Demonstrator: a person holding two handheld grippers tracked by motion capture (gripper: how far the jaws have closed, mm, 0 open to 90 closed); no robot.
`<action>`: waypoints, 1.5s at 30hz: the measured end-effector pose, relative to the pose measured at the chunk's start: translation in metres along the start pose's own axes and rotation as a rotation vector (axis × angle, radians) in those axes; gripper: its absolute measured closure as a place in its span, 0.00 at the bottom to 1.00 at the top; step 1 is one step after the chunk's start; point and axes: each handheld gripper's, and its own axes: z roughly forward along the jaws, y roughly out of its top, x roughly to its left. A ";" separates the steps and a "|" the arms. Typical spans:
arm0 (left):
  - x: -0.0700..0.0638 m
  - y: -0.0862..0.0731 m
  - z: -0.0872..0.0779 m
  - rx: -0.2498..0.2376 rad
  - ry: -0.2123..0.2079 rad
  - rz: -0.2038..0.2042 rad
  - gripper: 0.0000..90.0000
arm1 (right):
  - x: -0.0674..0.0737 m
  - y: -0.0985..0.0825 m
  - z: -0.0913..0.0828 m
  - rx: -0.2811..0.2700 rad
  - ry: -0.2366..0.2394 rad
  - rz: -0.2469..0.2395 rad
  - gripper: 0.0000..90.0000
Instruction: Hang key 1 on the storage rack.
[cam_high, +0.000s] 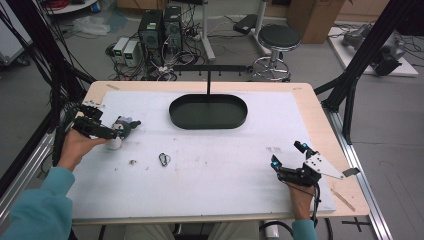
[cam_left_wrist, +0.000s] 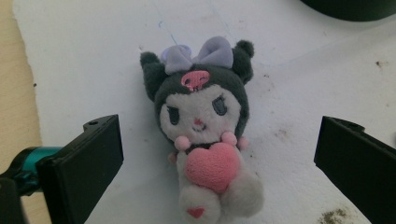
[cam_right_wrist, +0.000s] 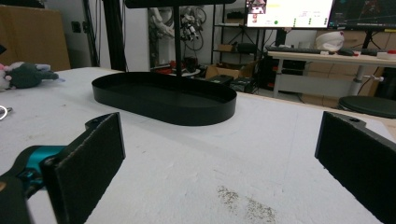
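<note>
Plush toy (cam_left_wrist: 205, 135), between open left gripper (cam_left_wrist: 219, 154) jaws

I see a fuzzy cloth plush toy (cam_left_wrist: 204, 126), a smooth matt black tray (cam_right_wrist: 163, 99), and a rough, stained white mat (cam_high: 225, 165) over the table's wooden edges (cam_high: 320, 125).

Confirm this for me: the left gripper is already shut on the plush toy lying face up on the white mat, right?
Not quite. The left gripper is open: in the left gripper view its jaws stand wide apart on either side of the plush toy, touching nothing. The toy does lie face up on the white mat.
</note>
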 end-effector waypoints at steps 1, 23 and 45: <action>0.000 0.000 0.002 0.009 0.000 0.001 0.02 | 0.000 0.000 0.000 0.004 0.001 0.004 0.01; -0.002 -0.002 0.022 0.181 0.018 -0.031 0.17 | 0.000 0.000 0.000 -0.002 0.001 -0.001 0.01; -0.001 -0.005 0.029 0.250 0.016 -0.039 0.52 | 0.000 0.000 -0.001 -0.005 -0.001 0.006 0.01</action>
